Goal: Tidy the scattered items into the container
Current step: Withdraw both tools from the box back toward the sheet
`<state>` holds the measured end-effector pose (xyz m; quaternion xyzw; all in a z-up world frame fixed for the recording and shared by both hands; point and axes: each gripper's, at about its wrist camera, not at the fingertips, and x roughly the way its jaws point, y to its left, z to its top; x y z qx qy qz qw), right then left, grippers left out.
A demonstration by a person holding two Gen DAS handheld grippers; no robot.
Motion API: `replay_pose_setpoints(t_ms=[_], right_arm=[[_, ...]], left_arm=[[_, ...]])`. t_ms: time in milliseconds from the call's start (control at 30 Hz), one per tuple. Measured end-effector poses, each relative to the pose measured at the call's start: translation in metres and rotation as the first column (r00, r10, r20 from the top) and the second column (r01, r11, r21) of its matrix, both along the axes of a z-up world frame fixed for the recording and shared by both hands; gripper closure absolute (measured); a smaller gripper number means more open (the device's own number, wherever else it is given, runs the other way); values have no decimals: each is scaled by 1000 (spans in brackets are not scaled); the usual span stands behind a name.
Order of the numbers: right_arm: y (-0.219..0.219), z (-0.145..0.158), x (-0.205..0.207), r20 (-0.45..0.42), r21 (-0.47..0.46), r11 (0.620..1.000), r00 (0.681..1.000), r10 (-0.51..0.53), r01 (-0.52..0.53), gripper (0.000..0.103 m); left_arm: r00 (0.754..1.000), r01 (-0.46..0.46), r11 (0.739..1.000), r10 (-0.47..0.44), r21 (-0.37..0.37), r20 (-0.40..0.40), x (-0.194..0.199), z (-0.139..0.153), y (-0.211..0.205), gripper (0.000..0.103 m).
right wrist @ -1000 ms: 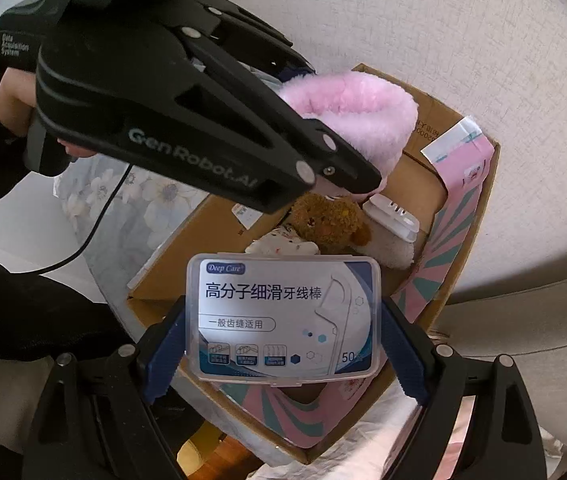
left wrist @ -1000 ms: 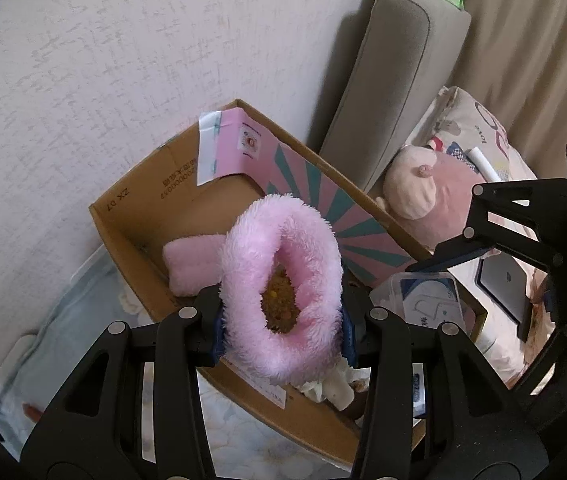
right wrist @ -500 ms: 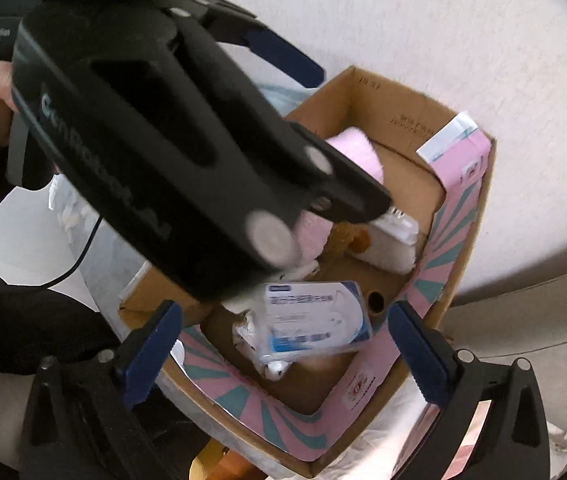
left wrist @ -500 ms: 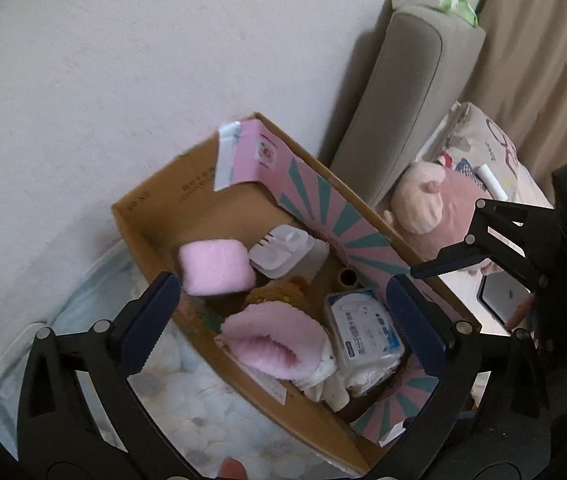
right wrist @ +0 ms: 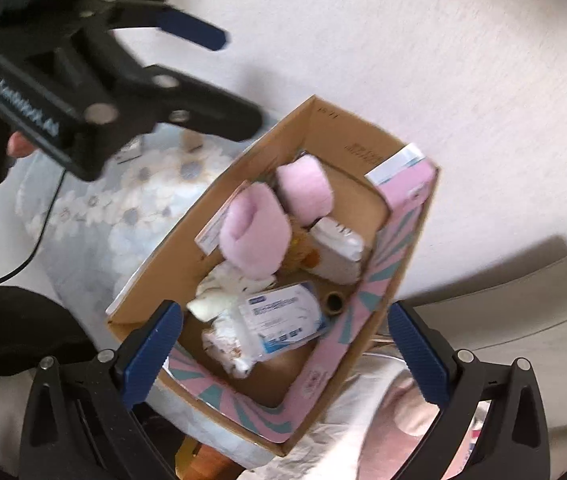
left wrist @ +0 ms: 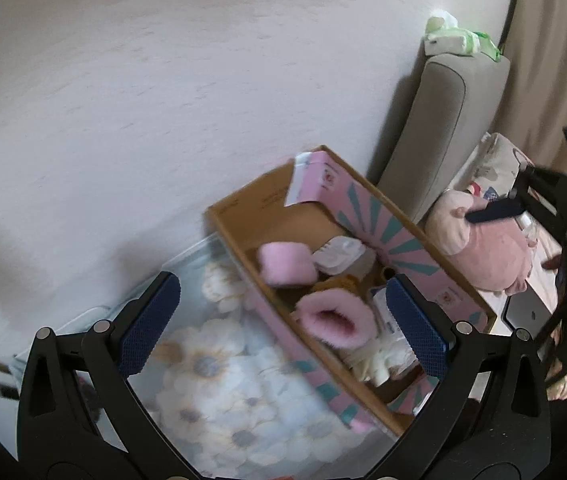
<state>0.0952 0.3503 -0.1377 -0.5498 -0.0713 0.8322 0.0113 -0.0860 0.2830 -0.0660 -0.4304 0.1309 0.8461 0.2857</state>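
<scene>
A cardboard box (left wrist: 243,208) (right wrist: 347,120) with pink striped flaps stands against the wall. Inside it lie a fluffy pink slipper (left wrist: 333,320) (right wrist: 251,236), a second pink slipper (left wrist: 285,262) (right wrist: 305,188), a floss-pick case (right wrist: 283,320), a brown plush toy (left wrist: 339,282) (right wrist: 299,252) and a white plastic piece (left wrist: 337,254) (right wrist: 337,248). My left gripper (left wrist: 283,320) hangs open above the box's near corner, empty. My right gripper (right wrist: 283,356) is open over the box's other end, nothing between its pads. The left gripper (right wrist: 219,80) also shows at upper left in the right wrist view.
A floral blue-white cloth (left wrist: 219,392) (right wrist: 115,208) lies under and beside the box. A pink plush pig (left wrist: 487,248) and a grey sofa arm (left wrist: 435,128) sit to the right. A white wall runs behind. A dark sleeve (right wrist: 15,324) shows lower left.
Both grippers opened: the pink slipper and the floss-pick case dropped into the box. Both grippers then rose, and the left one drew back from the box.
</scene>
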Motion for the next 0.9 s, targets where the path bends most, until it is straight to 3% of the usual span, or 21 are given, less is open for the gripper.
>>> replay_pose_setpoints(t_ms=[100, 267, 433, 633, 900], right_arm=[[-3, 10, -7, -14, 81, 997, 1000, -19, 20, 1], [-9, 22, -20, -23, 57, 998, 999, -34, 35, 1], [-25, 49, -36, -110, 66, 997, 993, -36, 44, 1], [-51, 65, -66, -169, -46, 997, 984, -64, 57, 1], [-99, 51, -109, -155, -147, 989, 987, -44, 21, 1]], left_arm=[[999, -28, 1000, 28, -6, -35, 6, 8, -21, 0], [997, -67, 998, 68, 7, -41, 10, 24, -64, 0], [988, -136, 991, 135, -10, -75, 10, 43, -114, 0], [967, -236, 972, 234, -4, -96, 11, 56, -180, 0], [913, -405, 914, 405, 5, -57, 13, 45, -284, 0]])
